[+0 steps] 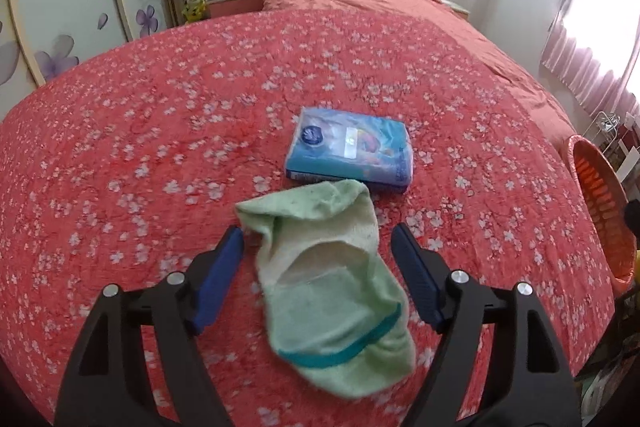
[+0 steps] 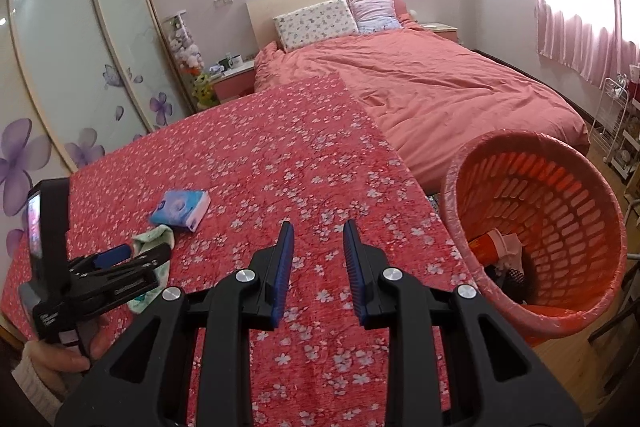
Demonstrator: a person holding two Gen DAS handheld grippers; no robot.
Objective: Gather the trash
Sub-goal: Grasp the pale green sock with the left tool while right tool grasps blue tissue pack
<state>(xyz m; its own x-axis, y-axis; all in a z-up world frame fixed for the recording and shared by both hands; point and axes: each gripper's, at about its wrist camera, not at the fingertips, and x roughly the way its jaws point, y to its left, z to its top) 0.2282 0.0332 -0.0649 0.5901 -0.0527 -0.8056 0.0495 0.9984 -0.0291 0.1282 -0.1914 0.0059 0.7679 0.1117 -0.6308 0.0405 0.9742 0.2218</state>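
Observation:
A light green sock with a teal cuff band lies on the red flowered bedspread. My left gripper is open, its blue pads on either side of the sock, which lies between them. A blue tissue pack lies just beyond the sock. In the right wrist view the left gripper shows over the sock, with the tissue pack behind. My right gripper is open and empty above the bedspread. An orange basket stands to its right, holding some trash.
The basket's rim also shows at the right edge of the left wrist view. A pink duvet and pillows lie at the bed's far end. A wardrobe with flower decals stands on the left. A white wire rack stands on the right.

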